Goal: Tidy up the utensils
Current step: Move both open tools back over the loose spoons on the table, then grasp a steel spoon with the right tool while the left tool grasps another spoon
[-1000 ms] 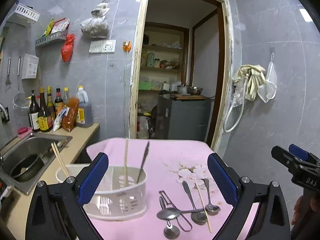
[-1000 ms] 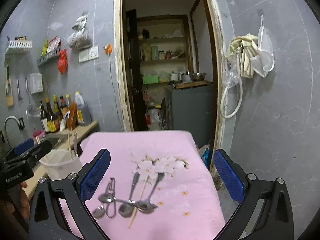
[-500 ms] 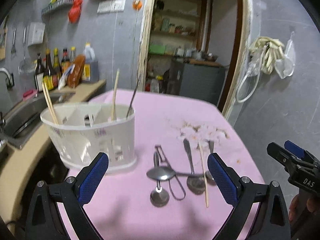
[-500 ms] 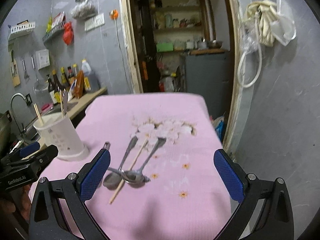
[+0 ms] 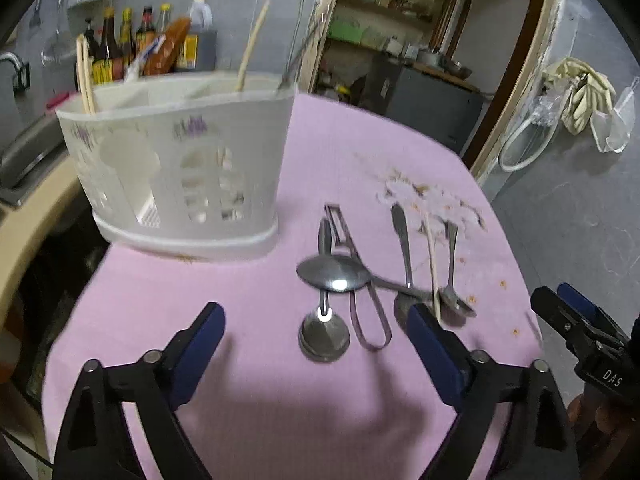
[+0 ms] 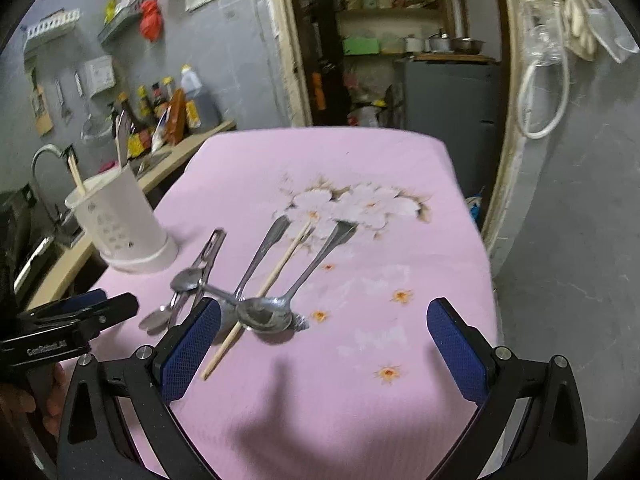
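Observation:
Several metal spoons (image 5: 334, 274) lie in a loose pile on the pink cloth (image 5: 248, 400), with metal tongs (image 5: 360, 288) and one wooden chopstick (image 5: 432, 264) among them. A white utensil holder (image 5: 180, 168) stands at the left with chopsticks and a utensil in it. My left gripper (image 5: 316, 344) is open and empty, low over the near end of the pile. My right gripper (image 6: 324, 340) is open and empty, just before a spoon (image 6: 266, 314) and the chopstick (image 6: 260, 296); the holder (image 6: 120, 228) is at its left.
A counter with a sink (image 5: 24, 156) and sauce bottles (image 5: 120, 52) runs along the left of the table. A doorway (image 6: 400, 60) to a storeroom is beyond the table's far edge. The table's right edge (image 6: 488, 280) drops to grey floor.
Both grippers have moved forward and down toward the pile of utensils, which looks larger and nearer. Both stay open and empty.

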`<action>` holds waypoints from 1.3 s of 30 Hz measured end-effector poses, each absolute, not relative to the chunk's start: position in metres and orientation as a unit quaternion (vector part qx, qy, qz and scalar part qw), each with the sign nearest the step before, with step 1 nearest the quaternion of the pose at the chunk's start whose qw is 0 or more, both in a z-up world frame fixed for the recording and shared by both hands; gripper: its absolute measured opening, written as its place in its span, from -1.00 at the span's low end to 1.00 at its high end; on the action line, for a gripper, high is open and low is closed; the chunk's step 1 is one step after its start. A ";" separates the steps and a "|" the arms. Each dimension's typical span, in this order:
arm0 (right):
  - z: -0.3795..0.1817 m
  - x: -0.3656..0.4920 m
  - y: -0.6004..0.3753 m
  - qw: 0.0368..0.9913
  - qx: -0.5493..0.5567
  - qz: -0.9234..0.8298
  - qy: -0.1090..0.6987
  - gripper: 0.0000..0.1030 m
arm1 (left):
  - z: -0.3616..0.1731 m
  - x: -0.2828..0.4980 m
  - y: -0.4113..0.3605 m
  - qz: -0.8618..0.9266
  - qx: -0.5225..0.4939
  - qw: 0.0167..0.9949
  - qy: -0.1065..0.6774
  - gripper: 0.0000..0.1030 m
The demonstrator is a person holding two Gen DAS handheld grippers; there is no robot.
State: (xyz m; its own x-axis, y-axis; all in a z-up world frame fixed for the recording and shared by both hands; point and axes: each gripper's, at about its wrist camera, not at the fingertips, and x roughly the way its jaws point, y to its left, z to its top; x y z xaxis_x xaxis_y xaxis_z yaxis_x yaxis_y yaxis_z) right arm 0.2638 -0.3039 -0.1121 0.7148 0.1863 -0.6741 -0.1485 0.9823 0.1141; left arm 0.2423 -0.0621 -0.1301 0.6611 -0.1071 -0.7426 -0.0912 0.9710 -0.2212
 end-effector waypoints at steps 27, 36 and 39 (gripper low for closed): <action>-0.134 0.282 -0.263 0.889 -0.086 0.178 0.414 0.00 | -0.159 0.252 -0.086 -0.002 -0.052 0.889 0.455 0.01; -0.131 0.278 -0.252 0.888 -0.116 0.191 0.402 -0.33 | -0.152 0.247 -0.097 -0.007 0.007 0.898 0.439 -0.24; -0.130 0.276 -0.249 0.887 -0.121 0.196 0.400 -0.51 | -0.154 0.248 -0.102 -0.005 0.025 0.895 0.445 -0.41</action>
